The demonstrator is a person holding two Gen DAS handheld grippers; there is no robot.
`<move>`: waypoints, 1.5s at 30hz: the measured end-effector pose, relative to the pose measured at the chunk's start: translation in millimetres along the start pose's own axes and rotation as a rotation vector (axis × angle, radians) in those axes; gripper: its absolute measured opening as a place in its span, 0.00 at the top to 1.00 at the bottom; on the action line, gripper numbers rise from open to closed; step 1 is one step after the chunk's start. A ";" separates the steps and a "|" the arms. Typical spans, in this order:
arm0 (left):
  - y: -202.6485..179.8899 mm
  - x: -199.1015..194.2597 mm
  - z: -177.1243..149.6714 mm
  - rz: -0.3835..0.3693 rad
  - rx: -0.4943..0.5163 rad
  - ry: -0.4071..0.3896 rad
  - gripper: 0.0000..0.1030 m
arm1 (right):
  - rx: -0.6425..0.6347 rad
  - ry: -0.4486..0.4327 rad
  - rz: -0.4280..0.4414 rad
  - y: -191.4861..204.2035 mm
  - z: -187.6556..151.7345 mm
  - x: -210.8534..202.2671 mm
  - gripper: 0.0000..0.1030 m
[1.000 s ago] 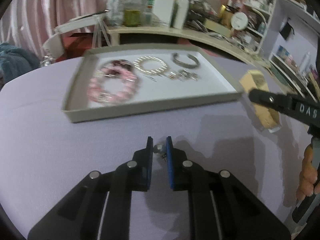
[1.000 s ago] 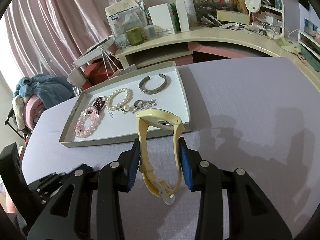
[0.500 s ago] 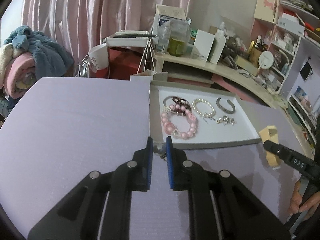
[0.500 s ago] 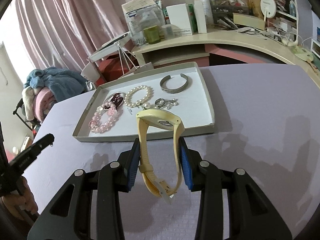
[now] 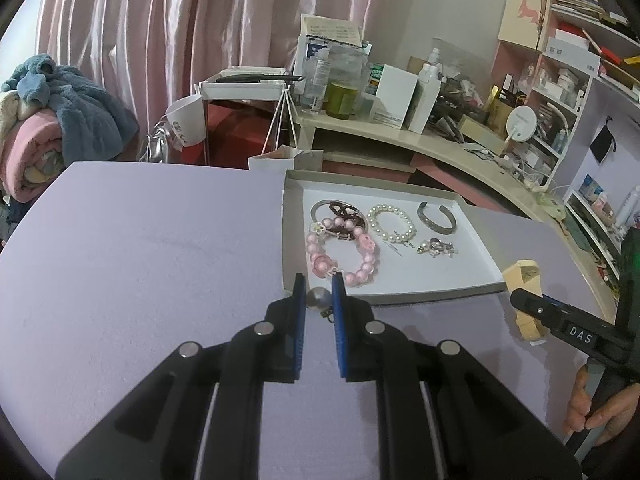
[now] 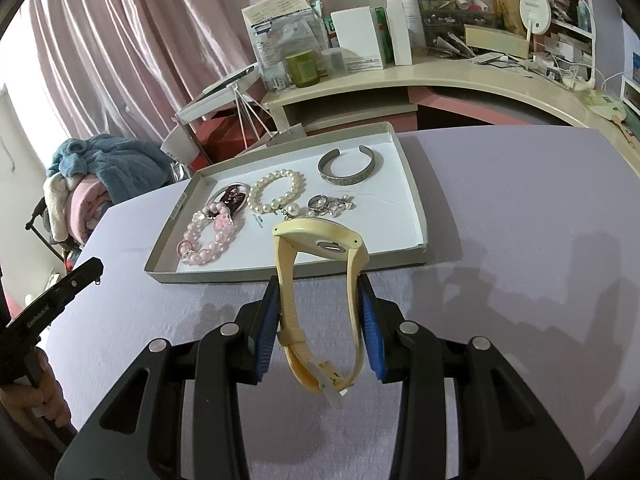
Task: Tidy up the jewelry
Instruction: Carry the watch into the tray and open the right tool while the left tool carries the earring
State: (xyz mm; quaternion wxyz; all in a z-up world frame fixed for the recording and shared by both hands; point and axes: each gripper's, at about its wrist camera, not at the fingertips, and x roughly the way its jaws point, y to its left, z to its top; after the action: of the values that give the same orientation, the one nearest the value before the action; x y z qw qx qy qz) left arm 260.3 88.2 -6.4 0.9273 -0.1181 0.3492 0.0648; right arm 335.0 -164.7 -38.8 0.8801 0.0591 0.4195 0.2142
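My left gripper (image 5: 319,286) is shut on a small grey pearl earring (image 5: 319,298), held above the purple table just short of the tray's near left corner. The shallow beige tray (image 5: 289,240) holds a pink bead bracelet (image 5: 342,254), a pearl bracelet (image 5: 392,222), a silver cuff (image 5: 436,218) and a cluster of rings (image 5: 436,247). My right gripper (image 6: 320,292) is shut on a cream wristwatch (image 6: 320,240). The watch's strap loop hangs between the pads and its case points up, in front of the tray's near rim (image 6: 280,274).
The purple table (image 5: 140,260) is bare to the left of the tray. Behind the tray are a white paper bag (image 5: 284,158) and a curved desk (image 6: 460,76) crowded with boxes and bottles. Folded blankets (image 5: 48,128) lie at the far left. A hand (image 5: 596,412) grips the right tool.
The left gripper drew back from the tray and rose with the earring, so the tray now sits farther off and to the right. The right gripper with the watch barely moved.
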 end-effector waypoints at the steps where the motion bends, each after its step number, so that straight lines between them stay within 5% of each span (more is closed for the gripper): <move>1: 0.1 0.0 -0.2 -0.002 -0.001 0.001 0.87 | 0.000 0.001 0.000 0.3 -0.1 0.3 0.62; 17: -2.6 0.1 -0.4 -0.022 -0.004 -0.005 0.87 | -0.094 -0.051 -0.053 20.4 74.0 46.9 0.62; 24: 4.5 2.0 3.3 -0.015 -0.022 -0.004 0.87 | -0.079 0.045 -0.091 11.1 70.3 88.4 0.62; 37: 2.9 7.5 6.3 -0.025 -0.021 0.004 0.87 | -0.063 0.058 -0.101 3.7 73.0 97.9 0.62; 45: 0.9 6.6 6.5 -0.029 -0.024 0.004 0.87 | -0.057 0.035 -0.101 1.5 72.6 88.3 0.40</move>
State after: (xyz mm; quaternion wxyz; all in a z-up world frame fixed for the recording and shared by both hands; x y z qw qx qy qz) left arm 269.2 91.0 -6.2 0.9260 -0.1342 0.3486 0.0551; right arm 439.1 -120.2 -54.8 0.8837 0.0087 0.4310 0.1823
